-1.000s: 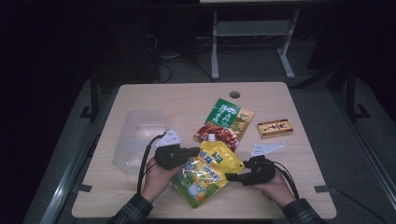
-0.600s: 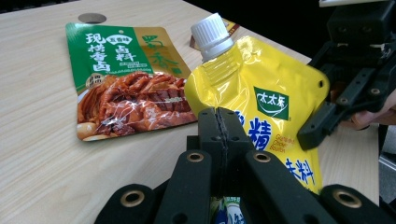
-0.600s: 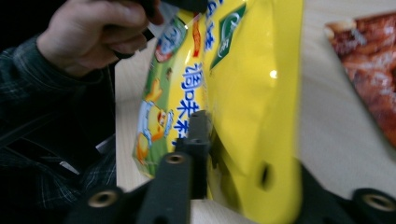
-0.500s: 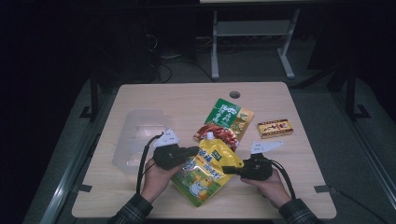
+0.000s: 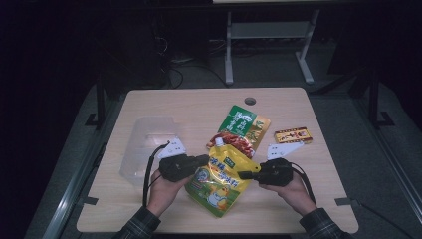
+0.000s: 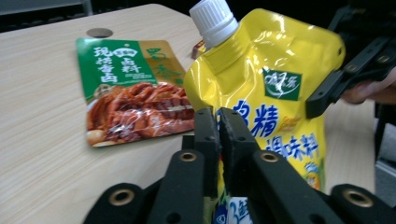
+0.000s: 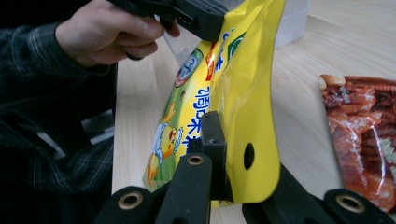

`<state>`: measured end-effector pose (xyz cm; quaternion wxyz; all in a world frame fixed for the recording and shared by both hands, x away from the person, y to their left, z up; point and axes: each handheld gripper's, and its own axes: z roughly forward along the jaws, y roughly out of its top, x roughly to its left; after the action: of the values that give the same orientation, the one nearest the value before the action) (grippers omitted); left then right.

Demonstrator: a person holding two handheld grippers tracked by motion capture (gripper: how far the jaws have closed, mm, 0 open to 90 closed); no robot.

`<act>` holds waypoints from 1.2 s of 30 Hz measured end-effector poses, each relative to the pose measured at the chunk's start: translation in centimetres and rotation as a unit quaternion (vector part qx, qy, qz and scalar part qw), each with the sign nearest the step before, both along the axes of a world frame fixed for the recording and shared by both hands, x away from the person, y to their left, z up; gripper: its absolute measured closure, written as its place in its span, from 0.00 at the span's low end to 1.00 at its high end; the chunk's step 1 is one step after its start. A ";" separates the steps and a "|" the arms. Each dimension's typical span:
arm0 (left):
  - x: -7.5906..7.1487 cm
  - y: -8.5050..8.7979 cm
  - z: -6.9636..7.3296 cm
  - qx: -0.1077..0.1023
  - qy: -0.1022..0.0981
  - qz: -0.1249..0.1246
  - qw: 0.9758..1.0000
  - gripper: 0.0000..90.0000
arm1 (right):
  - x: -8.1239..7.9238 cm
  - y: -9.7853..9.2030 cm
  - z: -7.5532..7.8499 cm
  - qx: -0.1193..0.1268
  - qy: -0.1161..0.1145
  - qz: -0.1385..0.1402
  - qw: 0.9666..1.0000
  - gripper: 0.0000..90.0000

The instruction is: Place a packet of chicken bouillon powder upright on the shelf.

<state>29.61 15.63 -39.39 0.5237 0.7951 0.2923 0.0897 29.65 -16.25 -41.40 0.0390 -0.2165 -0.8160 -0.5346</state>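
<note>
Here's the yellow spouted pouch (image 5: 219, 180), glossy, white screw cap at its top corner, a cartoon chick and blue lettering across the front, a green logo patch higher up. It's near the front edge of the bench (image 5: 199, 107), about midway along, held between the two grippers and partly lifted off the wood. In the left gripper view its upper part stands up, cap topmost.

Working left to right across the bench: a clear plastic tub (image 5: 144, 147) by the left edge, then the left gripper (image 5: 204, 160), the pouch, and behind it a green and red sauce packet (image 5: 241, 130) lying flat near the middle. Further right, a small red and yellow box (image 5: 293, 135) sits toward the right edge. The bench top is pale wood grain with a round cable hole at the back edge. The room beyond is dark, with a white metal frame and loose cables on the floor.

Now the hands. The left hand (image 5: 161, 186) comes in from the front edge in a plaid sleeve, gripper pointing right; its fingers (image 6: 208, 140) are narrow, pinched on the pouch's left edge, having just eased a touch. The right hand (image 5: 291, 191) mirrors it, the right gripper (image 5: 242, 175) pointing left, its fingers (image 7: 212, 140) drawn tight on the pouch's right seam, just beside the punched hole.
</note>
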 end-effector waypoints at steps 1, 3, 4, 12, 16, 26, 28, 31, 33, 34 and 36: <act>0.0 0.2 0.0 0.003 -0.004 0.003 1.000 0.91 | 0.1 0.1 0.2 -0.005 -0.002 0.004 1.000 1.00; -0.1 0.5 0.2 0.003 -0.002 0.002 1.000 0.83 | 0.3 0.2 0.8 -0.016 -0.014 0.011 1.000 1.00; -0.2 0.6 0.3 0.001 -0.002 0.002 1.000 0.79 | 0.4 0.3 1.0 -0.018 -0.019 0.012 1.000 1.00; -0.8 1.4 0.6 0.019 -0.004 -0.004 1.000 0.52 | 0.9 0.0 2.8 -0.022 -0.041 0.021 0.999 1.00; -0.7 1.1 0.3 0.023 0.000 -0.021 1.000 0.44 | 1.0 -0.4 4.0 -0.022 -0.050 0.033 0.998 1.00; -0.6 0.4 -0.1 0.020 -0.009 -0.041 0.999 0.37 | 1.1 -0.9 6.1 -0.068 -0.067 0.064 0.993 1.00; -0.6 0.2 -0.1 0.018 -0.010 -0.043 0.999 0.36 | 1.1 -0.8 6.4 -0.074 -0.071 0.076 0.992 1.00; -0.4 0.1 -0.3 0.020 -0.013 -0.054 0.998 0.36 | 1.0 -0.6 6.5 -0.080 -0.069 0.085 0.991 1.00; -0.1 0.0 -0.5 0.018 -0.014 -0.064 0.998 0.36 | 1.0 -0.1 6.2 -0.090 -0.071 0.094 0.989 1.00; 0.0 -0.1 -0.6 0.012 -0.011 -0.076 0.997 0.36 | 1.0 -0.1 6.2 -0.092 -0.070 0.094 0.989 1.00; 0.0 -0.1 -0.7 0.011 -0.010 -0.086 0.996 0.43 | 1.1 0.1 6.1 -0.086 -0.071 0.094 0.989 1.00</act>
<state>29.64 15.51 -40.06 0.5235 0.8221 0.2166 0.0561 30.75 -16.16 -35.31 0.0124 -0.1027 -0.8763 -0.4706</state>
